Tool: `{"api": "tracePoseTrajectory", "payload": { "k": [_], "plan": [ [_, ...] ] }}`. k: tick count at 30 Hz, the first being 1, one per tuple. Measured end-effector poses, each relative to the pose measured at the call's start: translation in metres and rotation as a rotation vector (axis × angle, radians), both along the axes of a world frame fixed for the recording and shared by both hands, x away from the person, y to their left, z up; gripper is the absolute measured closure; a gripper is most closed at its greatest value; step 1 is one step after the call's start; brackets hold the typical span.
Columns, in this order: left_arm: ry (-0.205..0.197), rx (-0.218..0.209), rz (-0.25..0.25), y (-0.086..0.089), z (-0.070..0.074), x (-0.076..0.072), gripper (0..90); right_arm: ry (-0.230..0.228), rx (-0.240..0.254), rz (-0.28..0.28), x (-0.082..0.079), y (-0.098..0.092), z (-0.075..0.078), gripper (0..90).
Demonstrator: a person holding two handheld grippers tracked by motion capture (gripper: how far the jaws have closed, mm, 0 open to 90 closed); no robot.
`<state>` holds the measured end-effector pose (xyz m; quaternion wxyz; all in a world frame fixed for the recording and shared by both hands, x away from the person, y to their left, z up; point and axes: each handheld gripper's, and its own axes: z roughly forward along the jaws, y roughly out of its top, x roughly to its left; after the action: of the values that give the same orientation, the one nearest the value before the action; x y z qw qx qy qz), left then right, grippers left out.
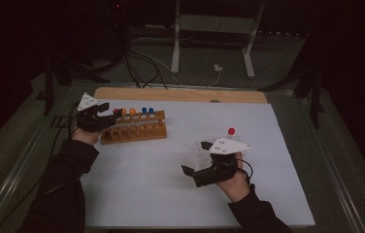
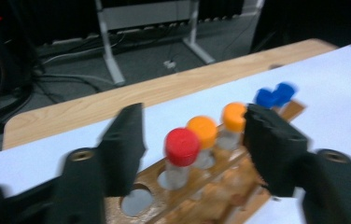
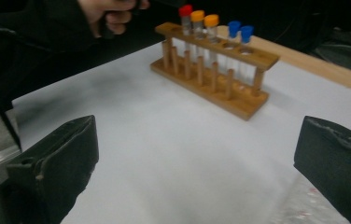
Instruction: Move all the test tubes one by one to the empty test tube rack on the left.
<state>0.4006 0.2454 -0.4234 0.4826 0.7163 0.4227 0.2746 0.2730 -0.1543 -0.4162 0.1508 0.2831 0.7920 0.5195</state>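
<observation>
The left gripper has its jaws apart, with the red-capped tube standing between them; neither pad presses on it. That tube sits in the wooden rack, at the rack's end nearest this gripper. In the left gripper view, two orange-capped tubes follow toward two o'clock, then two blue-capped tubes further out, blurred. An empty hole of the rack shows at about seven o'clock from the red cap.

In the high view the left gripper lies at the rack's nine o'clock end, at the upper left of the white sheet. Whether the jaws touch the tube cannot be told there; the gripper view settles it.

The right gripper has its jaws wide apart and nothing between them but bare sheet. Its view shows the rack from the side, at twelve o'clock, with all five tubes upright in a row and the person's left hand at eleven o'clock beside the red cap.

The high view adds what neither gripper view gives clearly: the right gripper rests well apart from the rack, toward five o'clock of it, and a clear bag or box lies just beside it, with a loose red-capped item at its one o'clock.
</observation>
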Motion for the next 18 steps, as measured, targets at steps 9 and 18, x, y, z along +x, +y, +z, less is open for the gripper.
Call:
{"api": "tracePoseTrajectory", "payload": {
  "k": [9, 18],
  "plan": [
    [-0.046, -0.037, -0.126, -0.010, 0.008, -0.039, 7.9, -0.055, 0.017, -0.149, 0.015, -0.042, 0.017, 0.0],
    [-0.091, -0.068, -0.307, -0.032, 0.001, -0.077, 1.4, -0.057, -0.019, -0.336, 0.034, -0.089, 0.018, 0.0]
  ]
}}
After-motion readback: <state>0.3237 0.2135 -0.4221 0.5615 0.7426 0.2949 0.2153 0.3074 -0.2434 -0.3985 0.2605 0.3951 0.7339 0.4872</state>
